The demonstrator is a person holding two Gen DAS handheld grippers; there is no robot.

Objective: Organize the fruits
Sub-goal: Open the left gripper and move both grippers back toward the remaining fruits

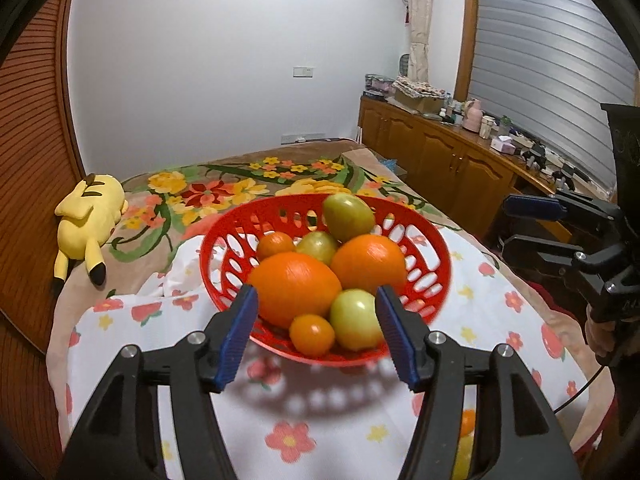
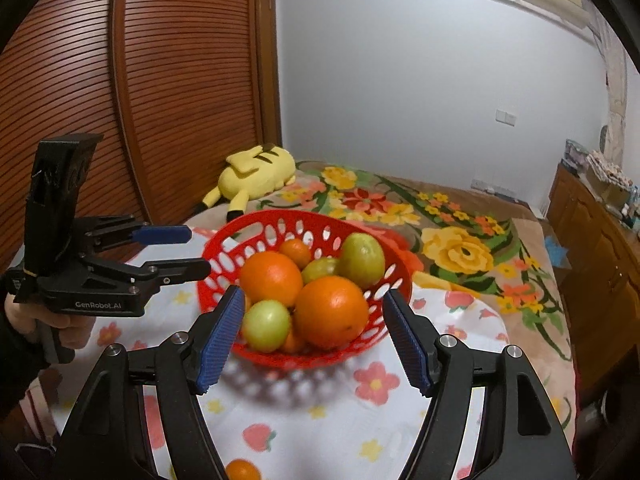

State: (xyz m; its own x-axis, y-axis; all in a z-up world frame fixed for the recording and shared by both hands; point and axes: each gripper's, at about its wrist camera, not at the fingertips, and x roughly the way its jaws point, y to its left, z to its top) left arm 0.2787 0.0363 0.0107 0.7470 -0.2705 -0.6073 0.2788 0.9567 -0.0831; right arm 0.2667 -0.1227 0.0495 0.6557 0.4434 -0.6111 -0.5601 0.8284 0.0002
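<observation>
A red perforated basket [image 1: 432,256] [image 2: 224,252] stands on a white flowered cloth [image 1: 320,416] on the bed. It holds two large oranges [image 1: 296,284] [image 2: 332,312], small tangerines [image 1: 312,334] and green fruits [image 1: 356,320] [image 2: 266,326]. My left gripper [image 1: 316,332] is open and empty, just in front of the basket. My right gripper [image 2: 314,336] is open and empty, also in front of the basket. A loose small orange fruit [image 2: 242,470] lies on the cloth below the right gripper; it shows in the left wrist view too [image 1: 467,422].
A yellow plush toy [image 1: 88,224] [image 2: 256,174] lies on the floral blanket [image 1: 224,188] beside the slatted wooden wardrobe [image 2: 160,100]. A wooden sideboard [image 1: 448,152] with clutter runs along the right wall. Each gripper shows in the other's view [image 1: 532,224] [image 2: 184,250].
</observation>
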